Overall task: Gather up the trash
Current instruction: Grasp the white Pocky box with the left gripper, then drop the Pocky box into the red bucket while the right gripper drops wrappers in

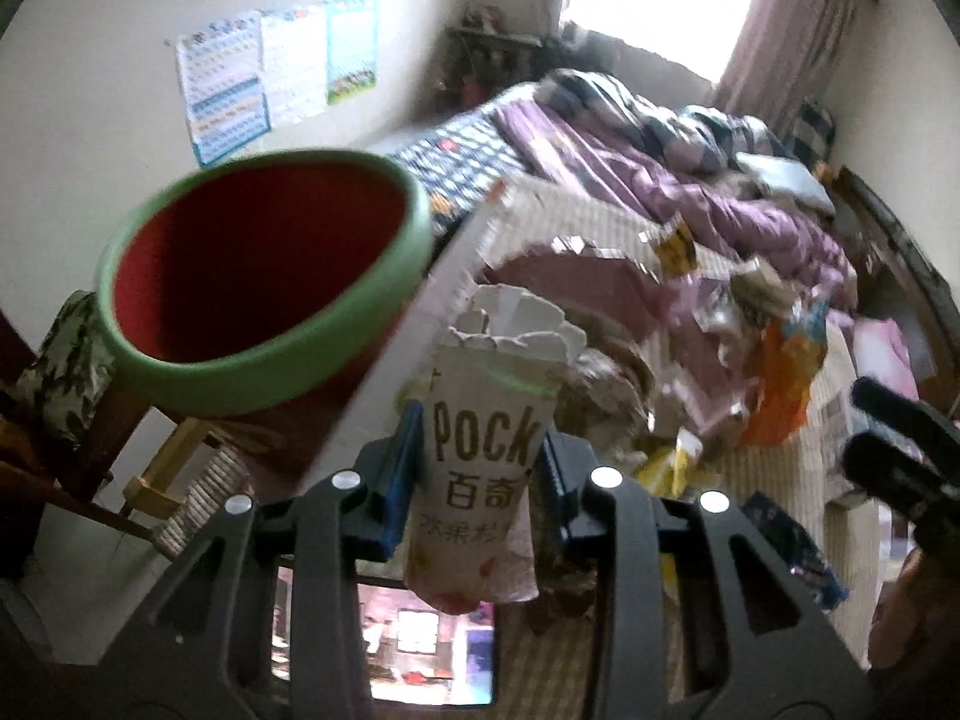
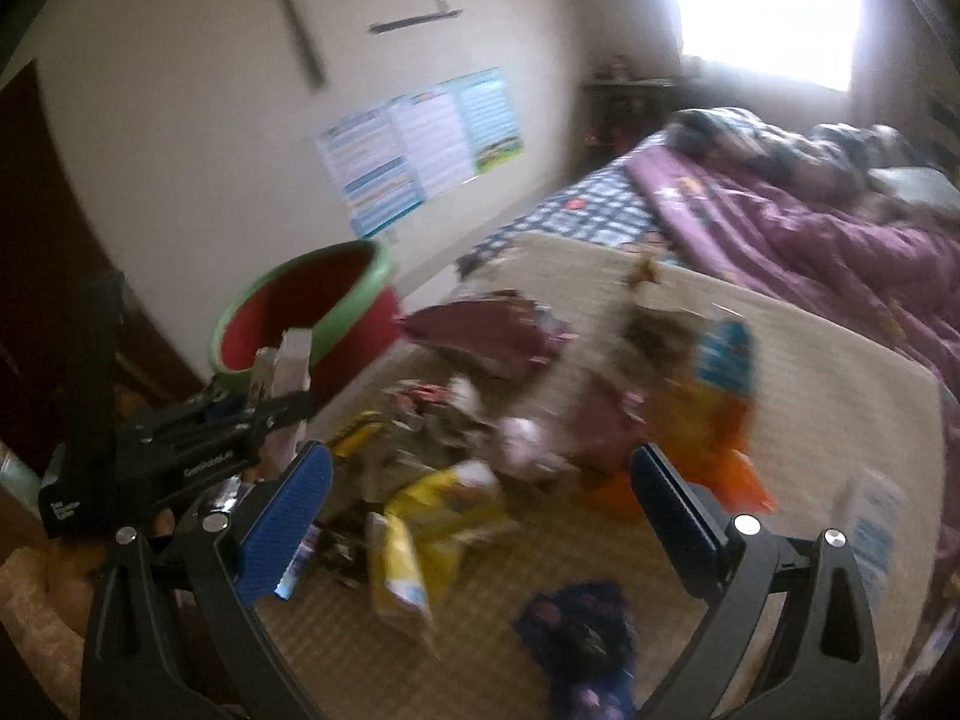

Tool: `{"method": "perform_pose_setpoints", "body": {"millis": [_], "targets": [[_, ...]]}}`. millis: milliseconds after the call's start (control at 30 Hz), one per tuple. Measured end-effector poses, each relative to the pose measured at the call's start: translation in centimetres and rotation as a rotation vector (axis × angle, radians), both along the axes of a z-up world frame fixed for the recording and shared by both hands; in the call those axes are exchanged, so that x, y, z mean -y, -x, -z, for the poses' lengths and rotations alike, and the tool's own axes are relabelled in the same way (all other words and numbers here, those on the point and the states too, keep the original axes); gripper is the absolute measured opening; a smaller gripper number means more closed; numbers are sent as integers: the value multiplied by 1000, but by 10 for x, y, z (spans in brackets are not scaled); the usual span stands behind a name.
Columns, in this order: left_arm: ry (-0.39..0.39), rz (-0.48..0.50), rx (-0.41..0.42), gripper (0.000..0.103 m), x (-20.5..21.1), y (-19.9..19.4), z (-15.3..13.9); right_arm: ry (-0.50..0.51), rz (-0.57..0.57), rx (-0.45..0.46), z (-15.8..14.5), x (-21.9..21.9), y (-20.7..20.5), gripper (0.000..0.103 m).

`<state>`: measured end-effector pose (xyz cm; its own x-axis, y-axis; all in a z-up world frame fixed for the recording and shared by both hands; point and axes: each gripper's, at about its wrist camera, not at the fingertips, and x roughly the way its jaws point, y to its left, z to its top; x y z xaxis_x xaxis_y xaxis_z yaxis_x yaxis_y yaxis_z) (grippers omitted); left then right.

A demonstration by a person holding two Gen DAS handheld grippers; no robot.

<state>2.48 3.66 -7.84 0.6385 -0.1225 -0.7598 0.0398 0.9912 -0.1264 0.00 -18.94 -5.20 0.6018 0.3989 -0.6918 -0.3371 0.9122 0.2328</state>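
Left hand-held gripper [image 1: 480, 462] clamped mid-body on an opened Pocky box [image 1: 489, 450] near the green-rimmed red bin [image 1: 270, 276], light crushable cardboard so grip gently, while right hand-held gripper [image 2: 480, 510] hangs apart over the wrappers [image 2: 420, 534] on the bed [image 2: 810, 372].

The box [image 1: 486, 456] reads "POCK", cut off at its edge, with the Chinese characters "百奇" beneath and a further line too blurred to read. The left gripper [image 2: 180, 450] body carries small white lettering, not legible. The wall posters [image 1: 276, 72] are too small to read.
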Motion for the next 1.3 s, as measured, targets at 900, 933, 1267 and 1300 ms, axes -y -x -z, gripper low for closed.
{"method": "perform_pose_setpoints", "body": {"millis": [900, 933, 1267, 1300], "targets": [[4, -139, 128, 34, -116, -26, -42, -40, 57, 21, -26, -71, -61, 18], [4, -132, 131, 34, -119, -30, -43, -48, 52, 36, -33, -77, -63, 18], [17, -67, 82, 34, -147, -68, -25, -99, -14, 21, -41, -147, -83, 18], [21, -63, 75, 34, -150, -71, -22, -102, -19, 18, -40, -152, -84, 18]]}}
